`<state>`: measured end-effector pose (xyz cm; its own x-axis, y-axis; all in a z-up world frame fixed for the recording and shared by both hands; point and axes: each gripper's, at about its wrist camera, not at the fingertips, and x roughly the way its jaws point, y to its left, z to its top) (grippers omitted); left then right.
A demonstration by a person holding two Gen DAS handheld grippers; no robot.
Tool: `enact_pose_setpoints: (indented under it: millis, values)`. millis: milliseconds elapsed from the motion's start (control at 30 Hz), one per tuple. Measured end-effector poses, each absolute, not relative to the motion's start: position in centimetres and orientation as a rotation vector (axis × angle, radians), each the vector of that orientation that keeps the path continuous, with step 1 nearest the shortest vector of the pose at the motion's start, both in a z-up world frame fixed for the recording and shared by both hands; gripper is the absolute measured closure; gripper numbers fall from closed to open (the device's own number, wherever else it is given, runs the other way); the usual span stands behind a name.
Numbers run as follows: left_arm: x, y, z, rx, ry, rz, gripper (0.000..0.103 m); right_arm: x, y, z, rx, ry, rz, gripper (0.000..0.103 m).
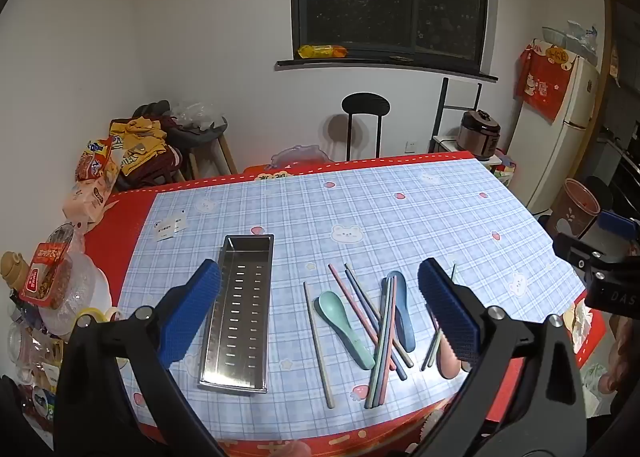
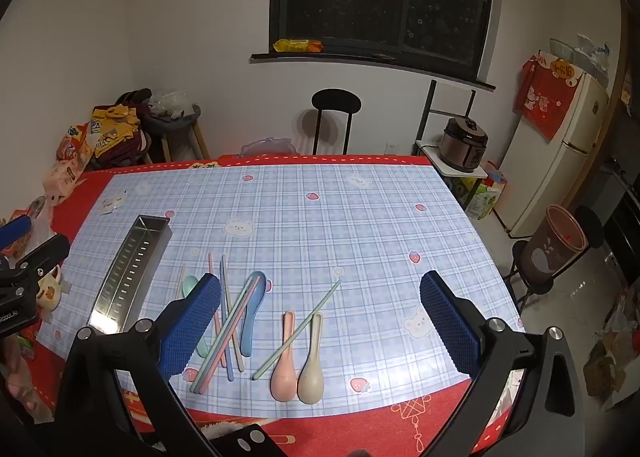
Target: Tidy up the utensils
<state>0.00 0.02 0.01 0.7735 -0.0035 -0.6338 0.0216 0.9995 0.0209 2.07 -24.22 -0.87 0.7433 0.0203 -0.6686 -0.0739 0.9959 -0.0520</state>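
Note:
A steel utensil tray (image 1: 238, 313) with a slotted bottom lies empty on the left of the checked tablecloth; it also shows in the right wrist view (image 2: 128, 277). To its right lie a teal spoon (image 1: 346, 327), a blue spoon (image 1: 402, 313), and several pastel chopsticks (image 1: 380, 333) crossed in a heap. A pink spoon (image 2: 284, 365) and a beige spoon (image 2: 313, 369) lie side by side with a green chopstick (image 2: 304, 327) across them. My left gripper (image 1: 320, 313) is open and empty above the tray and heap. My right gripper (image 2: 320, 321) is open and empty above the spoons.
Snack bags and jars (image 1: 60, 277) crowd the table's left edge. A small cup (image 2: 50, 291) stands left of the tray. A black chair (image 1: 366, 125) is behind the table. A stool with a brown bin (image 2: 554, 245), a rice cooker (image 2: 464, 145) and a fridge (image 2: 560, 161) stand at right.

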Motion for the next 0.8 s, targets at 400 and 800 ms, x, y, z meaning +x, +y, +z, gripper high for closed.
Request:
enact_pose_setpoints:
  millis: [400,800]
  values:
    - [0.05,0.00,-0.03,0.026,0.688,-0.013,0.006,1.99,-24.30,-0.92,-0.072,0.730,0.053,0.005]
    - [0.07,-0.02,-0.05,0.027,0.684,-0.016,0.006,1.85,-24.68,-0.65,-0.068,0.728,0.052,0.005]
